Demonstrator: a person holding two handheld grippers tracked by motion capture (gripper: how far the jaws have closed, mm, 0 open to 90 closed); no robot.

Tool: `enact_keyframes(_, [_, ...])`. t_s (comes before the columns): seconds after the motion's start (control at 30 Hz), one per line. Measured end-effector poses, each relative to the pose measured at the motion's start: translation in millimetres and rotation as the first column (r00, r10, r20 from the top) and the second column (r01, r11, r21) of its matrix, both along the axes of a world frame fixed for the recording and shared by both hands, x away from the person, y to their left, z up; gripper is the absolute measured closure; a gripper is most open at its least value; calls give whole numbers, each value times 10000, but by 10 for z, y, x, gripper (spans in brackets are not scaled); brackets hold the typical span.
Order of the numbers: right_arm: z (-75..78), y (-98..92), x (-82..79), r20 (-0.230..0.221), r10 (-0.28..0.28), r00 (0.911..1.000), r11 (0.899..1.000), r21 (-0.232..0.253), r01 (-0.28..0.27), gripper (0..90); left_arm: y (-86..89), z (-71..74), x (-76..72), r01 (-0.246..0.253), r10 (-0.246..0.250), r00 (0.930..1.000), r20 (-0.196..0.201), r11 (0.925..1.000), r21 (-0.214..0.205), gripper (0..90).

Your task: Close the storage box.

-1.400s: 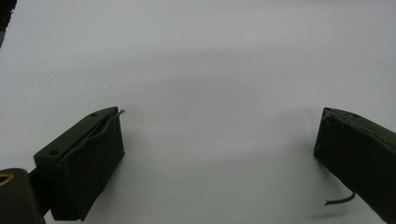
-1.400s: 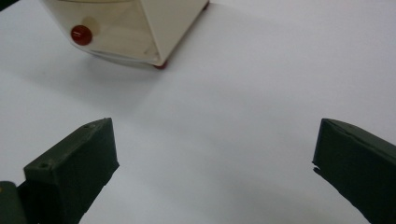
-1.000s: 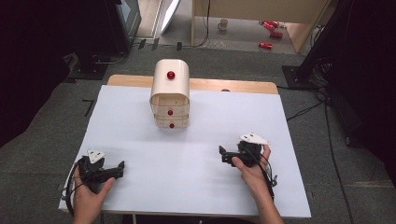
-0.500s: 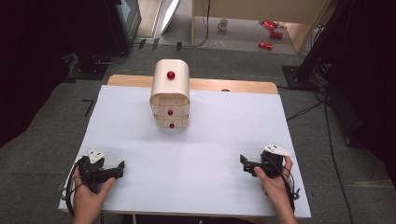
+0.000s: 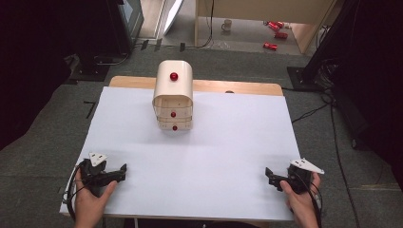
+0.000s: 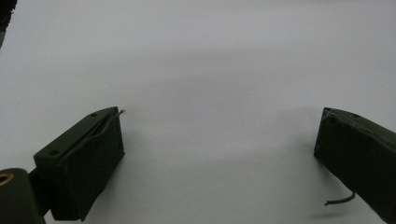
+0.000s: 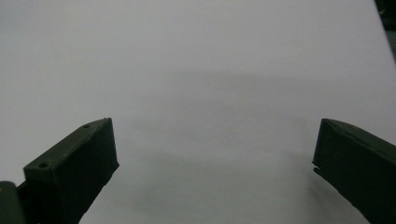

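Note:
A small cream wooden drawer cabinet (image 5: pixel 173 95) with a rounded top and red knobs stands at the back middle of the white table sheet (image 5: pixel 199 156). My left gripper (image 5: pixel 121 172) rests at the front left corner of the sheet, held by a hand, jaws wide apart with nothing between them. My right gripper (image 5: pixel 269 176) sits at the front right corner, also open and empty. In the left gripper view the left gripper (image 6: pixel 219 140) looks over bare white sheet. In the right gripper view the right gripper (image 7: pixel 215 144) sees the same bare sheet.
A wooden table edge (image 5: pixel 237 87) shows behind the sheet. Grey carpet surrounds the table. A black stand base (image 5: pixel 304 76) and cables lie at the right. A mug (image 5: pixel 228 23) and red items (image 5: pixel 273 28) lie on the floor far behind.
My right gripper has moved back and to the right, from mid-right of the sheet to its front right corner. The left gripper has stayed put.

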State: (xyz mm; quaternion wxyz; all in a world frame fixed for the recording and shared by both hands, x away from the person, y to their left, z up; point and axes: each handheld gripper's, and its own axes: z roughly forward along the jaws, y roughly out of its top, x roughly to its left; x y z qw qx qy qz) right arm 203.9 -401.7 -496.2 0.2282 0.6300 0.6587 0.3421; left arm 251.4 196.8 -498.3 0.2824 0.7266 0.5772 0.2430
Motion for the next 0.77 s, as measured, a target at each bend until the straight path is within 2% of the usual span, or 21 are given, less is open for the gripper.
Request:
enact_keyframes(0.1, [-41, -64, -79, -93, -66, 9999, 9995, -306, 63, 0, 0, 0, 0, -1, 1, 10000, -1, 10000, -3, 13])
enact_keyframes(0.13, [-48, -81, -98, -130, -96, 9999, 9996, -273, 92, 0, 0, 0, 0, 0, 0, 10000, -1, 10000, -4, 13])
enact_keyframes(0.23, [-63, -76, -129, -121, 171, 9998, 9992, -366, -176, 0, 1, 0, 0, 3, -3, 10000, -4, 10000, -3, 13])
enact_keyframes(0.33, [-83, 2, -118, -271, 158, 9995, 9929, -1173, -189, 0, 1, 0, 0, 5, -5, 10000, -3, 10000, -3, 13])
enact_keyframes(0.77, [-89, 3, -123, -208, 117, 9997, 9933, -1143, -140, 0, 2, 0, 0, 6, -6, 10000, -3, 10000, -11, 13])
